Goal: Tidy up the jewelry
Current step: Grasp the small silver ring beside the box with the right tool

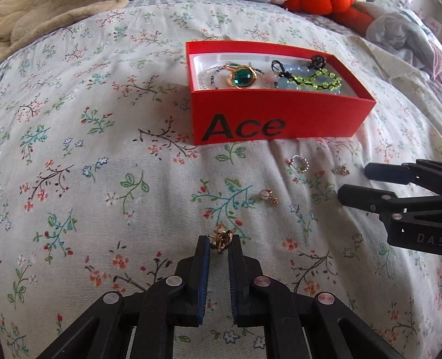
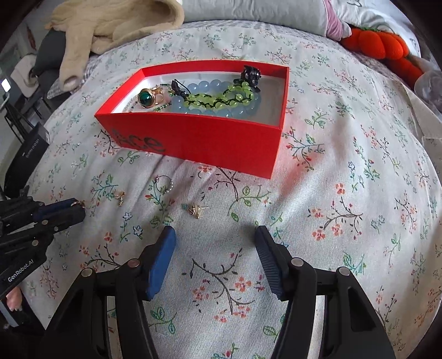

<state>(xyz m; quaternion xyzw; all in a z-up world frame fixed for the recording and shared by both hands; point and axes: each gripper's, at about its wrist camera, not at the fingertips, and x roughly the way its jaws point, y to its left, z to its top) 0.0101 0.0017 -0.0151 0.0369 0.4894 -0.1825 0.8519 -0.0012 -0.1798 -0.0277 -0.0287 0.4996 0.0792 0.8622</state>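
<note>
A red box (image 1: 276,116) marked "Ace" sits on the floral bedspread and holds a green-stone ring (image 1: 241,77), green beads (image 1: 317,80) and pale blue beads. My left gripper (image 1: 219,243) is shut on a small gold earring (image 1: 221,240) just above the bedspread; it also shows at the left of the right wrist view (image 2: 74,207). My right gripper (image 2: 215,240) is open and empty over the bedspread, in front of the box (image 2: 210,143). Loose on the cloth lie a silver ring (image 1: 299,163), a small earring (image 1: 341,169) and a gold earring pair (image 1: 268,195).
A gold stud earring (image 2: 194,210) lies just ahead of my right gripper. A beige blanket (image 2: 110,24) is at the back left, an orange plush pumpkin (image 2: 381,44) at the back right. A black bag (image 2: 25,157) stands off the bed's left edge.
</note>
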